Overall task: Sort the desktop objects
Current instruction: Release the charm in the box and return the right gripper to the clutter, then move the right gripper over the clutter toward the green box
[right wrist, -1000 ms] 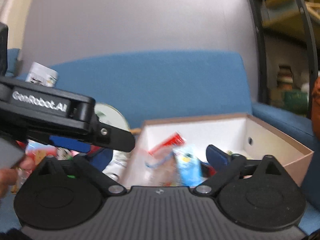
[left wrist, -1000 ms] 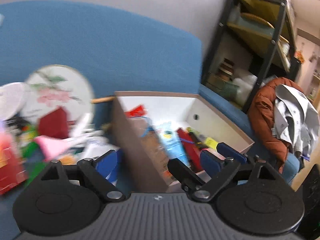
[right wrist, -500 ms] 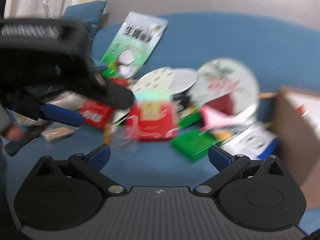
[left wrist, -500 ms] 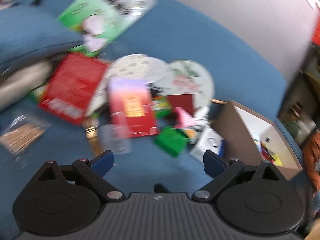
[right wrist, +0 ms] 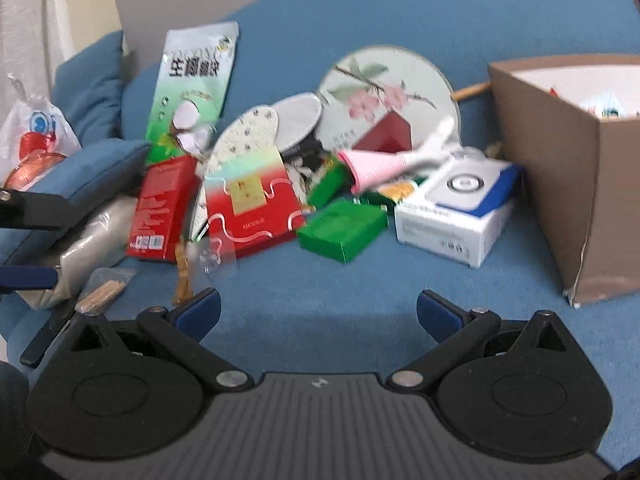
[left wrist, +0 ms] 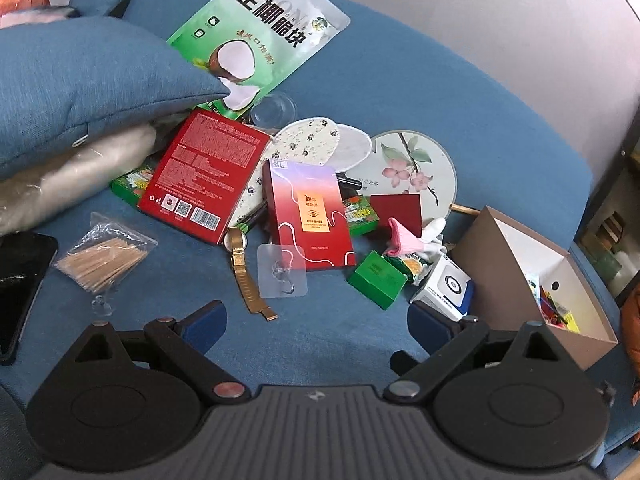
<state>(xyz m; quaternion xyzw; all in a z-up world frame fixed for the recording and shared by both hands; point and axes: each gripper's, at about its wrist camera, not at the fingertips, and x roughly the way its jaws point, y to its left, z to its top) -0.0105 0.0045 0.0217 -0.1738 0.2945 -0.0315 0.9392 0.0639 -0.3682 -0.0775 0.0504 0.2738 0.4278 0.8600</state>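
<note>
A blue fabric sofa fills both views, its curved backrest against a plain grey wall. 1 blue cushion lies at the left. A pale curtain, possibly over a window, hangs at the far left.

Left gripper, right gripper agape

The right wrist view is smeared — print on the red box is unreadable. A blue cushion hides the coconut snack bag's lower corner. The black phone runs off the left edge — the cardboard box's contents are mostly hidden.
</note>
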